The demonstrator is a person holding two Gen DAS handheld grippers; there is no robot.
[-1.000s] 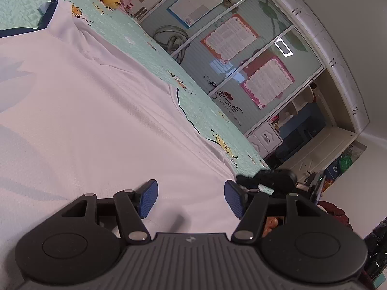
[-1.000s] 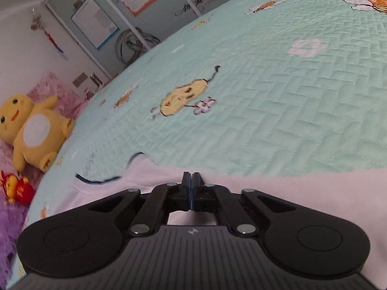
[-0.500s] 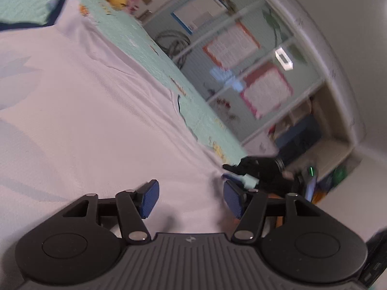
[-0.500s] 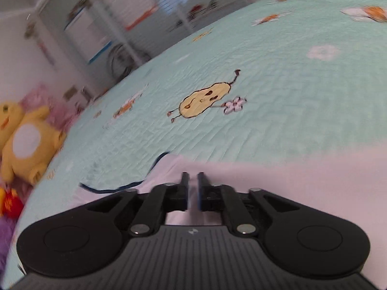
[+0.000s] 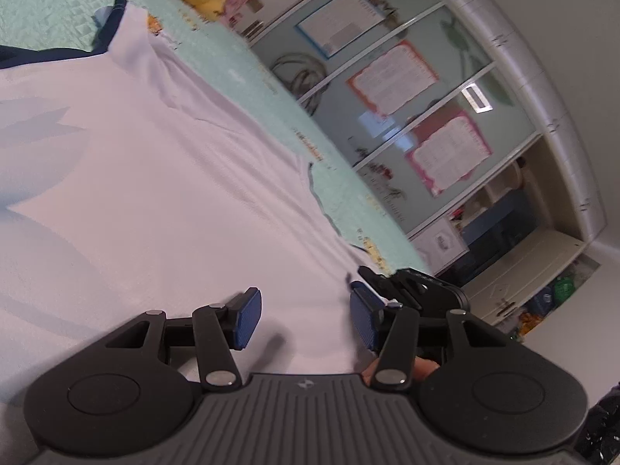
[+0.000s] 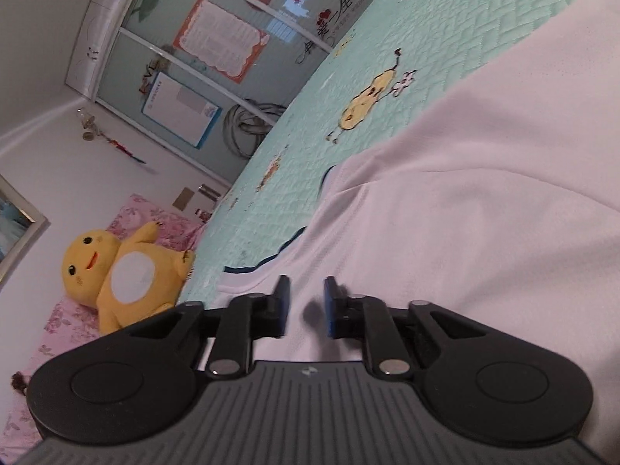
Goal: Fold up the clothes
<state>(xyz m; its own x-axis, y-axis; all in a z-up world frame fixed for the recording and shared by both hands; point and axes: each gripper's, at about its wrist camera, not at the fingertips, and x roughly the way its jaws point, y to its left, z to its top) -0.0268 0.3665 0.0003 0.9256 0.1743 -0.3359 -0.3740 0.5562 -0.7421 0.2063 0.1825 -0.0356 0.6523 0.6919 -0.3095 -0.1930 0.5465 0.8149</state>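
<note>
Right gripper (image 6: 306, 306): its jaws stood pressed together a second ago at the shirt's hem; they now stand a little apart and are closing, with white cloth lying beneath the gap but no fold visibly pinched between the pads. The view has rolled and swung along the garment, so the sleeve edge with its dark trim (image 6: 271, 259) now lies just ahead of the fingertips. Judgement: the earlier hold was let go and a fresh grip near the sleeve is being sought; the fold has not begun.

Left gripper (image 5: 302, 319): jaws well apart, slightly narrower than before, nothing between them, hovering low over the cloth. The right gripper shows just beyond its right finger.

Both tools point slightly downward, close over the fabric.

Shirt (image 5: 155, 209): white, spread flat on the green quilted bedspread (image 6: 445, 23), dark collar (image 5: 112, 27) at the far end.

Beyond: yellow plush toy (image 6: 116, 271) and wardrobe doors with posters (image 5: 391, 77).
</note>
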